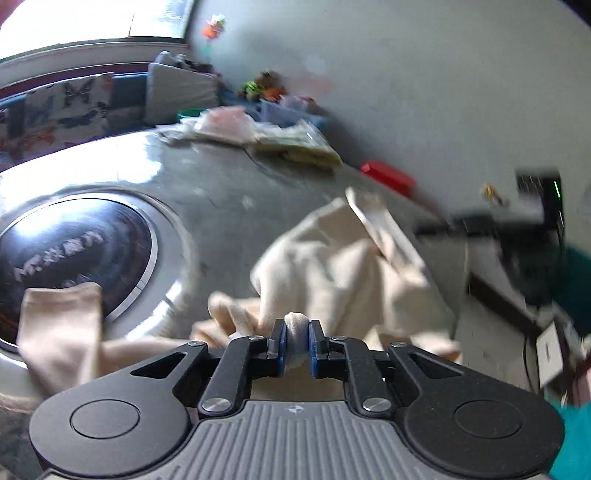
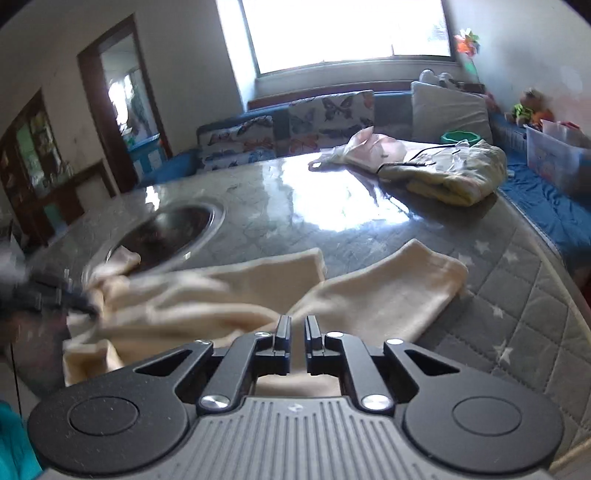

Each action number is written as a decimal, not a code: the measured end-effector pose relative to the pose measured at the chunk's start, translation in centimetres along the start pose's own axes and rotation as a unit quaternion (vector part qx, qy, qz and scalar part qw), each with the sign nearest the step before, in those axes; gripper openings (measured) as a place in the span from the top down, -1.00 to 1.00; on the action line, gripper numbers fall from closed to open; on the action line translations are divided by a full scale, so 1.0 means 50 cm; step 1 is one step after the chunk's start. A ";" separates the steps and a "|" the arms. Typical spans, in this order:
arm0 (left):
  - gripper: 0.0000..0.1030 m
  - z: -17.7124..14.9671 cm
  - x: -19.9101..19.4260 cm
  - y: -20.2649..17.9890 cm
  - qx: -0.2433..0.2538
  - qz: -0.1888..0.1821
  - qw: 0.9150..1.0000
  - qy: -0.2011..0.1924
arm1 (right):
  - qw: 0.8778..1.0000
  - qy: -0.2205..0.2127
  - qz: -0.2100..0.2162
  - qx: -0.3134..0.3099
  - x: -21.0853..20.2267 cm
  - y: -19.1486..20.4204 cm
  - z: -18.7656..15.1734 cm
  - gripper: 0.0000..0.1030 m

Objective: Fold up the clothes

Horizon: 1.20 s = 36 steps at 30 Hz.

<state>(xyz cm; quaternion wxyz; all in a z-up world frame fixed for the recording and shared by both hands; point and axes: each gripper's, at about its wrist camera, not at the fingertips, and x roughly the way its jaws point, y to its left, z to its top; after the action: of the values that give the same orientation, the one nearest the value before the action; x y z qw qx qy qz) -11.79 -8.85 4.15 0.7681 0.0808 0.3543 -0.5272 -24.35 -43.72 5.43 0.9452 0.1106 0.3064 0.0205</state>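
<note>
- Garment (image 2: pixel 221 291): cream, soft, light; lies rumpled on the quilted table (image 2: pixel 517 280).
- Left gripper (image 1: pixel 296 332): clamped on a fabric bunch.
- Right gripper (image 2: pixel 296 328): nearly closed, apparently pinching the near edge.
- Grip hems; cloth will sag.

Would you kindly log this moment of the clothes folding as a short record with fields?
garment: cream trousers, crumpled, legs spread over the table
surface: grey quilted table cover with a round dark inset
left hand-held gripper: shut on a bunch of the cream cloth
right hand-held gripper: jaws near shut over the cloth; grip cannot be told
other items: folded pale-yellow garment and pink bag at the far side
background: butterfly cushions under a bright window
</note>
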 end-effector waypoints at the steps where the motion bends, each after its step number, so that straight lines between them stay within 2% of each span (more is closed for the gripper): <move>1: 0.74 -0.007 0.006 -0.010 0.007 -0.002 1.000 0.006 | 1.000 -0.004 0.002 0.002 0.008 0.001 0.011 0.66; 2: 0.74 -0.012 0.011 -0.018 0.013 -0.004 1.000 0.009 | 1.000 -0.009 0.004 0.003 0.016 0.002 0.022 0.36; 4: 0.74 -0.018 0.017 -0.026 0.020 -0.004 1.000 0.012 | 1.000 -0.003 0.004 0.002 0.054 0.007 0.043 0.11; 10: 0.68 -0.021 0.007 -0.020 0.011 0.005 1.000 0.005 | 0.999 0.046 -0.008 0.001 0.184 0.019 0.084 0.10; 12: 0.66 -0.020 -0.002 -0.015 0.004 0.007 1.000 0.000 | 0.998 0.066 -0.013 0.007 0.217 0.019 0.087 0.17; 14: 0.59 -0.017 -0.015 -0.011 -0.002 0.009 1.000 -0.007 | 0.997 0.078 -0.010 0.001 0.228 0.023 0.085 0.62; 15: 0.55 -0.011 -0.024 -0.010 -0.003 0.011 1.000 -0.014 | 0.997 0.075 -0.007 -0.003 0.224 0.026 0.084 0.70; 17: 0.15 0.003 -0.041 -0.001 -0.014 0.022 0.999 -0.035 | 0.998 0.057 0.003 -0.015 0.197 0.035 0.083 0.75; 19: 0.12 0.020 -0.055 0.016 -0.033 0.035 0.997 -0.056 | 0.999 0.028 0.021 -0.018 0.159 0.039 0.082 0.76; 21: 0.10 0.038 -0.056 0.041 -0.062 0.049 0.995 -0.062 | 0.999 0.002 0.042 -0.028 0.116 0.047 0.076 0.76; 25: 0.09 0.056 -0.020 0.079 -0.112 0.067 0.991 -0.030 | 0.995 -0.012 0.064 -0.070 0.048 0.071 0.041 0.76; 28: 0.07 0.050 0.006 0.081 -0.117 0.059 0.991 -0.002 | 0.993 0.002 0.076 -0.091 0.016 0.086 0.004 0.76; 30: 0.12 0.045 0.016 0.074 -0.104 0.058 0.993 0.002 | 0.992 0.024 0.074 -0.100 0.011 0.095 -0.021 0.76; 31: 0.31 0.042 0.020 0.070 -0.097 0.058 0.994 0.003 | 0.991 0.034 0.070 -0.105 0.011 0.099 -0.031 0.76; 32: 0.58 0.039 0.024 0.067 -0.089 0.058 0.994 0.004 | 0.991 0.041 0.070 -0.108 0.012 0.101 -0.038 0.76; 35: 0.76 0.037 0.028 0.059 -0.077 0.063 0.995 -0.001 | 0.991 0.049 0.070 -0.099 0.015 0.103 -0.047 0.65; 36: 0.77 0.037 0.025 0.058 -0.074 0.067 0.995 -0.005 | 0.992 0.045 0.069 -0.095 0.013 0.103 -0.044 0.64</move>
<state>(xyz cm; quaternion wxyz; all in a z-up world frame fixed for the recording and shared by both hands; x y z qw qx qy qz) -8.20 -9.46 4.01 0.8076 0.0446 0.3819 -0.4472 -24.96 -38.19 4.43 0.9330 0.0400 0.3368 0.1201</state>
